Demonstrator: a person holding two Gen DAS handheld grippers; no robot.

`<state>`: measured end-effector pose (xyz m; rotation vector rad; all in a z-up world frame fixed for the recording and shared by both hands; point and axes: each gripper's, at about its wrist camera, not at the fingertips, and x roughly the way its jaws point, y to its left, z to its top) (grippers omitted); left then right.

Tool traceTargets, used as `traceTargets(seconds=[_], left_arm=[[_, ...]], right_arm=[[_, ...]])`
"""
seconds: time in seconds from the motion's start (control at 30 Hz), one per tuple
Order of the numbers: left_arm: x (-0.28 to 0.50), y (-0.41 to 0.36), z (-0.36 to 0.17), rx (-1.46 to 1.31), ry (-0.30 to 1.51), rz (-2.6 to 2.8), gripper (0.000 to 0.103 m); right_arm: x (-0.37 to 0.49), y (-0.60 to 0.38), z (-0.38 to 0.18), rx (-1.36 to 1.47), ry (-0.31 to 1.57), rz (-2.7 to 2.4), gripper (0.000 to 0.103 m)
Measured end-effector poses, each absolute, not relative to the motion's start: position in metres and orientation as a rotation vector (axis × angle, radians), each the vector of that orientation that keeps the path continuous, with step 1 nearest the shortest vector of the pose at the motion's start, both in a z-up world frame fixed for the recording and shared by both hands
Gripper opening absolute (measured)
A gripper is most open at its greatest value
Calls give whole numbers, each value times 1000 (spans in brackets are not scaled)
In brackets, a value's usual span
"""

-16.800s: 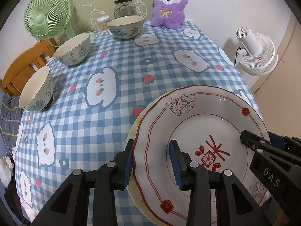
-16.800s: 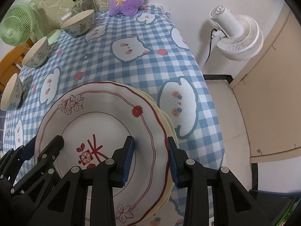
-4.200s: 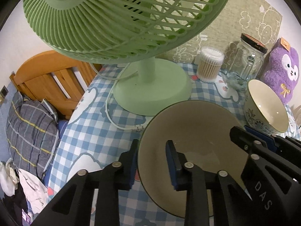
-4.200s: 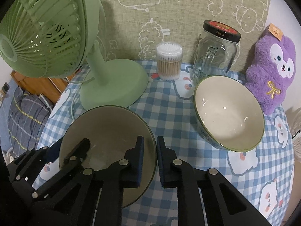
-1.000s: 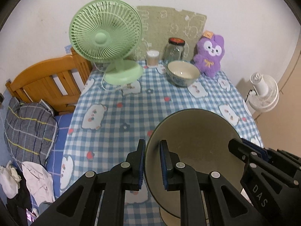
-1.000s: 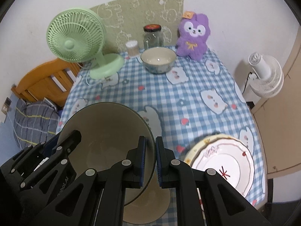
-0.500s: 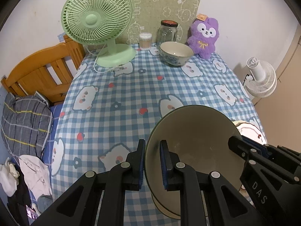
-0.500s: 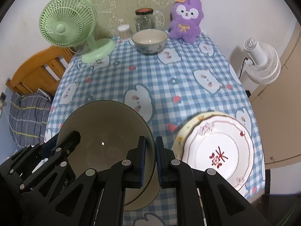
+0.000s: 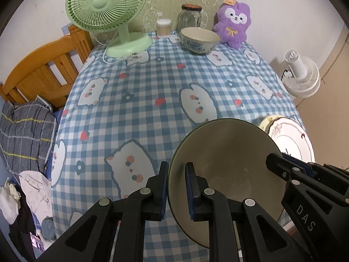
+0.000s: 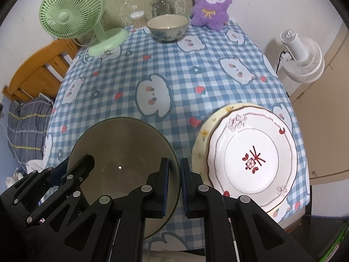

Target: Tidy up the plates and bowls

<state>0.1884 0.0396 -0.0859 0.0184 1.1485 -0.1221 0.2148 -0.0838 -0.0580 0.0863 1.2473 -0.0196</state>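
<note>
A cream bowl (image 9: 226,174) is held above the near part of the desk (image 9: 152,83) by both tools. The left tool (image 9: 176,187) is clamped on the bowl's left rim, one finger outside the wall and one inside; the right tool (image 10: 180,185) is clamped on the opposite rim in the same way. Both tools are angled forward and down over the desk, and each is seen at the edge of the other's view.

The bowl is tilted, its plain cream inside turned toward the cameras, with a thin dark rim line. Whether it touches the cloth cannot be told.

Just to its right, near the desk's right front edge, a white plate (image 10: 253,157) with red trim and a red centre mark is stacked on a yellowish plate (image 10: 201,135). A second bowl (image 10: 167,27) with blue pattern stands at the far end, between a green fan (image 10: 72,11) and a purple plush (image 10: 210,2), with a jar (image 10: 162,2) and a swab tub (image 10: 138,18) behind it.

The checked middle of the desk is bare. A wooden bed frame (image 9: 41,69) lies past the left edge, a white fan (image 10: 302,59) past the right.
</note>
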Motion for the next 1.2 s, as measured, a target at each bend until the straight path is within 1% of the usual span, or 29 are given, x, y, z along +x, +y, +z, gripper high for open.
traceTargets(seconds=[0.47, 0.7, 0.77, 0.8, 0.9, 0.93, 0.97, 1.0, 1.03, 1.07, 1.1, 1.13, 1.17, 1.2], left_arm=[[188, 42, -118, 33, 1207, -118, 12], [187, 39, -118, 49, 1180, -116, 12], [188, 39, -118, 49, 1177, -118, 12], [188, 39, -118, 47, 1175, -119, 12], [189, 40, -118, 45, 1180, -122, 14], [188, 39, -118, 44, 1181, -120, 17], [188, 39, -118, 46, 1181, -123, 17], [188, 38, -118, 46, 1181, -126, 20], [187, 37, -117, 48, 1178, -131, 25], [187, 35, -116, 59, 1176, -129, 26], [187, 35, -116, 62, 1174, -128, 31], [187, 35, -114, 59, 1171, -131, 36], [188, 35, -113, 59, 1169, -130, 37], [188, 35, -112, 60, 1165, -126, 39]], right_arm=[[216, -81, -88, 90, 1313, -29, 13], [219, -81, -90, 81, 1309, -40, 14], [220, -82, -91, 85, 1308, -46, 15], [221, -82, -92, 94, 1308, -45, 17], [221, -82, -93, 104, 1307, -54, 17], [221, -82, -93, 108, 1306, -54, 21], [221, -82, -93, 115, 1304, -37, 24], [220, -81, -93, 118, 1301, -28, 28], [220, -80, -92, 121, 1297, -23, 29], [219, -80, -91, 118, 1288, -24, 30], [219, -79, -89, 111, 1279, -27, 34], [219, -79, -86, 104, 1263, -30, 43], [219, -79, -84, 99, 1248, -39, 49], [218, -79, -81, 96, 1234, -49, 61]])
